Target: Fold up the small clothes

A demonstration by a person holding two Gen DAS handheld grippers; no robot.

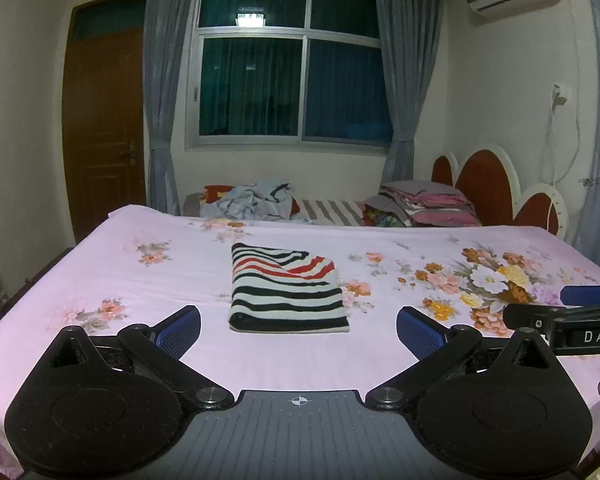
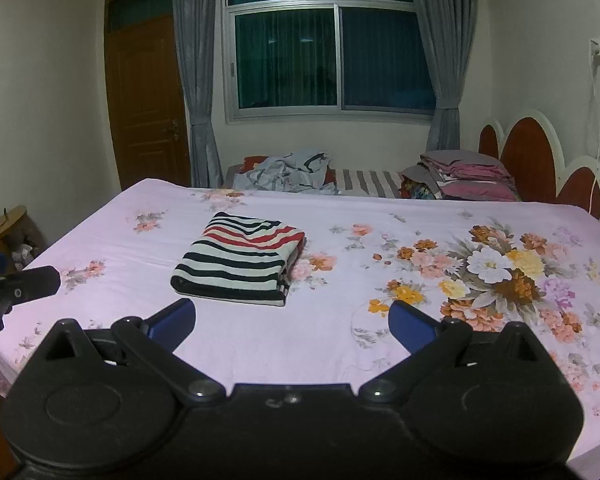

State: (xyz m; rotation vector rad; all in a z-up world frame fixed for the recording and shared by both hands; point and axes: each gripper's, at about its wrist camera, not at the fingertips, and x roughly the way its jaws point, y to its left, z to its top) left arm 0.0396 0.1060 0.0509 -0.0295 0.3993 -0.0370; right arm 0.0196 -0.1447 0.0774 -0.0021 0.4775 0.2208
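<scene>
The striped garment is lying folded into a neat rectangle at mid-frame on the bed — likely set flat there so the folds hold. The left gripper and right gripper are hanging low in frame, jaws spread wide, gripping nothing — probably just let go. No containers are showing; only loose laundry at the far edge.

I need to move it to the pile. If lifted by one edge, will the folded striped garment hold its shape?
Probably not: the striped garment is soft knit in loose layers, so it would likely sag and unfold. It looks light. On the bedsheet it may bunch rather than slide.
</scene>
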